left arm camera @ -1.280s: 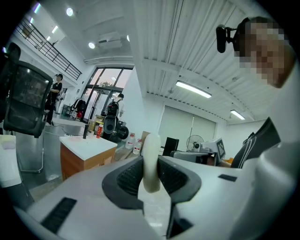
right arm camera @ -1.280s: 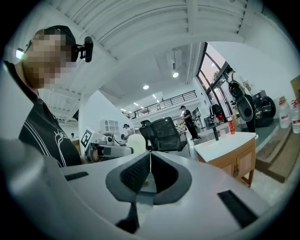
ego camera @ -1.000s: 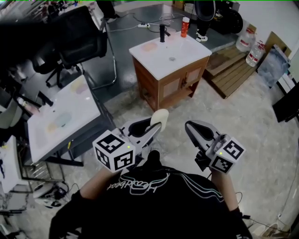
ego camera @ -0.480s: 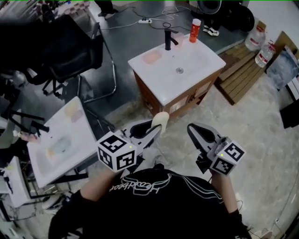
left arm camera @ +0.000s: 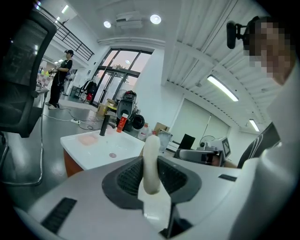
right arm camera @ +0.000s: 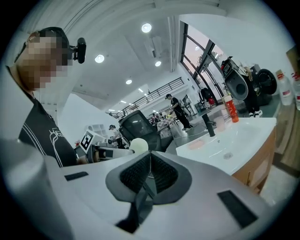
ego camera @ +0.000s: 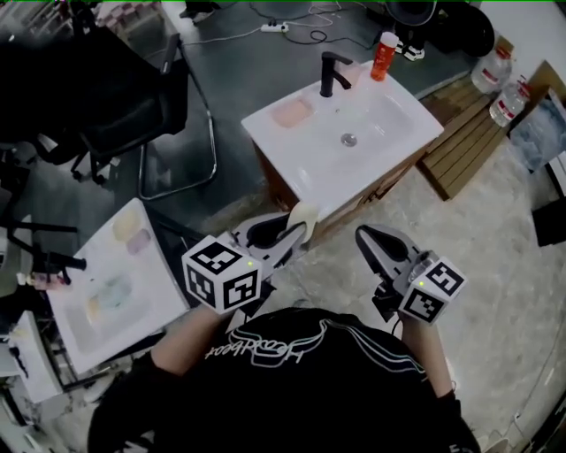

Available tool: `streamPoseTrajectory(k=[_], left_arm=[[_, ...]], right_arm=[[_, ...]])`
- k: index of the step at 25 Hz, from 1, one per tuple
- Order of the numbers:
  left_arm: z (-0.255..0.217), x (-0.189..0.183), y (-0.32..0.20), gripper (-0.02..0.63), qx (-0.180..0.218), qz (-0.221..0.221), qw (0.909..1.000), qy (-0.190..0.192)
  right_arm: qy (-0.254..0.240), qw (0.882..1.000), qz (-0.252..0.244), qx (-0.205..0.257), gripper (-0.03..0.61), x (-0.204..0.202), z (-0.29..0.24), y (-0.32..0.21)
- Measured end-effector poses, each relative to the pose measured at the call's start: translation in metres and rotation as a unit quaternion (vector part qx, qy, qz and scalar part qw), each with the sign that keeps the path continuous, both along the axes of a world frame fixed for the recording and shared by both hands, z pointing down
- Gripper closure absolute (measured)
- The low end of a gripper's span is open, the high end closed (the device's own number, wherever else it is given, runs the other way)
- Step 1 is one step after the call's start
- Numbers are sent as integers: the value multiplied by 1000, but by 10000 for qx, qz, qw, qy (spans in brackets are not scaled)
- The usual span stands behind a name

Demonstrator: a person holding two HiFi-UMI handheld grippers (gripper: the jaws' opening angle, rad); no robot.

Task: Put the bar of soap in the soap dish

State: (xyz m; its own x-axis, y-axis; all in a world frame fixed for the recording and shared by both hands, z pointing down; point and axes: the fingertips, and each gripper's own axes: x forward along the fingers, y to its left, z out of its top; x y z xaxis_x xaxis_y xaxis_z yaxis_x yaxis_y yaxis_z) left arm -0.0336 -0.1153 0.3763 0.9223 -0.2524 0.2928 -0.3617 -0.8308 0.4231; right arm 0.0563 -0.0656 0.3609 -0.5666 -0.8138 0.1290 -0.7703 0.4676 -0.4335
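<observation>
Clamping the bar of soap upright, the left tongs stand slightly apart; right tongs clenched, empty.

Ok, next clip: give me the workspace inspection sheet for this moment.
Surface: white washbasin top, bare around the drain.
Job's things: bar of soap in the left gripper; pink soap dish on the basin top, left of the faucet.
Clutter: orange bottle beside the faucet.
Grippers: left shut on the soap; right gripper shut, empty.
Cables: power strip and cords on the floor beyond the basin.
Surroundings: black chair, white table, wooden pallets, water bottles.
</observation>
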Motion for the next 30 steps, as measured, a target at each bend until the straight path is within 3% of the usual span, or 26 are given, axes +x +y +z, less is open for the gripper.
streamPoseTrajectory(k=[13, 30], left_arm=[[9, 20, -43, 503, 8, -206, 9998, -32], [19, 96, -162, 505, -225, -878, 9958, -148]], right_arm=[[-49, 9997, -204, -106, 551, 21, 7, -48], [-18, 9944, -990, -368, 551, 101, 14, -188]])
